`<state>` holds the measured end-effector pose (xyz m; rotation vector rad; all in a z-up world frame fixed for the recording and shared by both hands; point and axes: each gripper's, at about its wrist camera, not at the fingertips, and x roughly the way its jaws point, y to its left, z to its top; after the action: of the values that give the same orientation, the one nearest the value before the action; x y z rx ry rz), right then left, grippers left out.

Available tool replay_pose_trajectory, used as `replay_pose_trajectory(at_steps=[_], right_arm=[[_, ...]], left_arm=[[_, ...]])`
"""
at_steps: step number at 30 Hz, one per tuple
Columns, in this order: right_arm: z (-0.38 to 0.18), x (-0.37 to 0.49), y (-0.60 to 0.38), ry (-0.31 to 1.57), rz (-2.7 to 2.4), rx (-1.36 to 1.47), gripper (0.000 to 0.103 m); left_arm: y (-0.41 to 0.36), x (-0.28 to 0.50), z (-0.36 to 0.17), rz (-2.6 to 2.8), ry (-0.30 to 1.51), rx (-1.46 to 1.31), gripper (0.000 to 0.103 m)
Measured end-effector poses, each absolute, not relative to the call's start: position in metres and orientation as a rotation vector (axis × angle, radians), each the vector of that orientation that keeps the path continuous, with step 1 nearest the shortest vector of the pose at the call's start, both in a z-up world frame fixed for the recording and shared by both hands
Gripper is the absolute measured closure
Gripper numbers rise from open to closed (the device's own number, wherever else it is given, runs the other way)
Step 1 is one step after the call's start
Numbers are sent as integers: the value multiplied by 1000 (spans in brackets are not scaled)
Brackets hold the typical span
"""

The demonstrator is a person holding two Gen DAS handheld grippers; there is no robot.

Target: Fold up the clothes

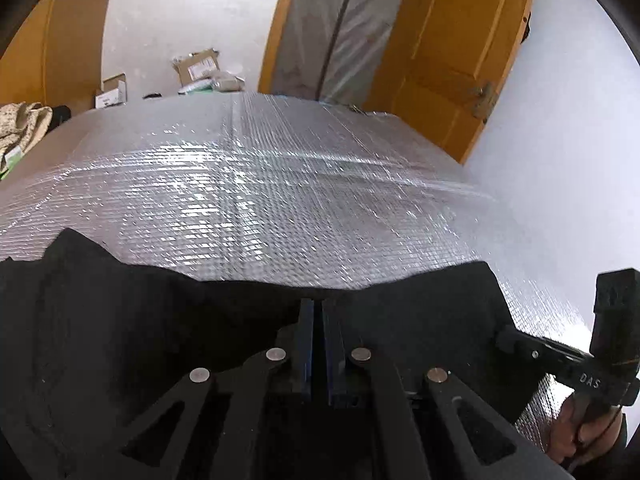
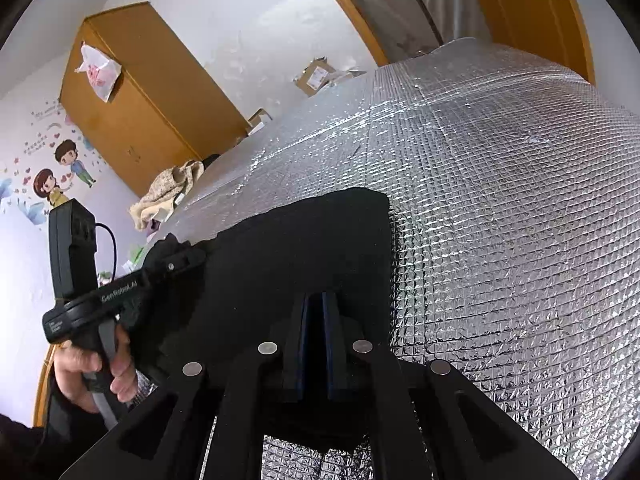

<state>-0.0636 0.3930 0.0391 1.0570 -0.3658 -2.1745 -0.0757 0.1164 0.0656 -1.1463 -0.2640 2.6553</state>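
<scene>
A black garment (image 1: 140, 320) lies across the near part of a silver quilted foil surface (image 1: 280, 180). My left gripper (image 1: 319, 302) is shut, its blue pads pinching the cloth near the far edge. In the right wrist view the same garment (image 2: 300, 240) is a folded black slab, and my right gripper (image 2: 320, 296) is shut on it at the near side. The left gripper (image 2: 188, 254) shows there at the garment's left corner with cloth bunched at its tip, held by a hand (image 2: 100, 364). The right gripper (image 1: 502, 336) appears at the garment's right edge in the left wrist view.
The foil surface (image 2: 500, 200) stretches far beyond the garment. A beige patterned cloth (image 2: 168, 192) lies off its left side. Cardboard boxes (image 1: 198, 66) sit on the floor behind, with a wooden wardrobe (image 2: 140, 100) and an orange door (image 1: 452, 60).
</scene>
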Motion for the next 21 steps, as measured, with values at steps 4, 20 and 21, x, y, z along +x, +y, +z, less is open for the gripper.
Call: replay_pose_trajectory(at_steps=[4,20,21], right_arm=[[39,-63,393,-369,-2172,1058,96],[38,-68,393,-394,-2164,1061,96],[38,-69,393,-394,-2163,1061,96]], left_arm=[[110,-76,60,2655,-316,-1162,98],[72,14,92,2737,-330,-1013,98],[67,19,92,2762,-333,-1009,98]])
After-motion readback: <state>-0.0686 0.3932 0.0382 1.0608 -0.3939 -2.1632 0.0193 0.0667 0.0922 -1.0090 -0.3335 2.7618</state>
